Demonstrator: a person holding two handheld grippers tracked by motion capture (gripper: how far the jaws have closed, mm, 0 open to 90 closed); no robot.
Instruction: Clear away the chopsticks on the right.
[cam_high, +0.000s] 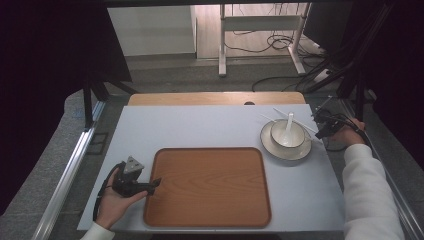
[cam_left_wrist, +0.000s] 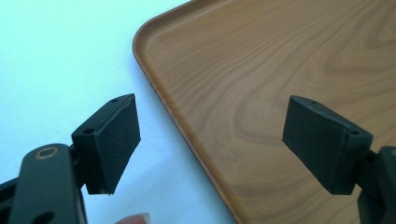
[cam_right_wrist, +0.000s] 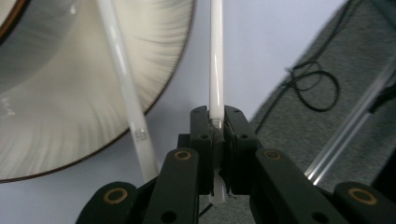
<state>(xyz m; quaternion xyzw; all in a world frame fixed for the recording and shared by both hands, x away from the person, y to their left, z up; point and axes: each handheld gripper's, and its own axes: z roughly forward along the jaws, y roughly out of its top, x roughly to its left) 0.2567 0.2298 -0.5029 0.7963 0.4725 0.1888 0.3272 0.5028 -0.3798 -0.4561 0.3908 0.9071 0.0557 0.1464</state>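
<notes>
Blocking its own tip, right claw (cam_right_wrist: 215, 122) clamps chopstick (cam_right_wrist: 215, 56).

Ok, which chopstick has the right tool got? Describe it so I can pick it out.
Find the plate with the bowl at the table's far right. Two white chopsticks lie at its right edge. The held chopstick is clamped in the right tool; the other chopstick lies across the plate rim.

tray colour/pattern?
Brown wood-grain tray with a raised rim; the grain shows best in the left gripper view.
</notes>
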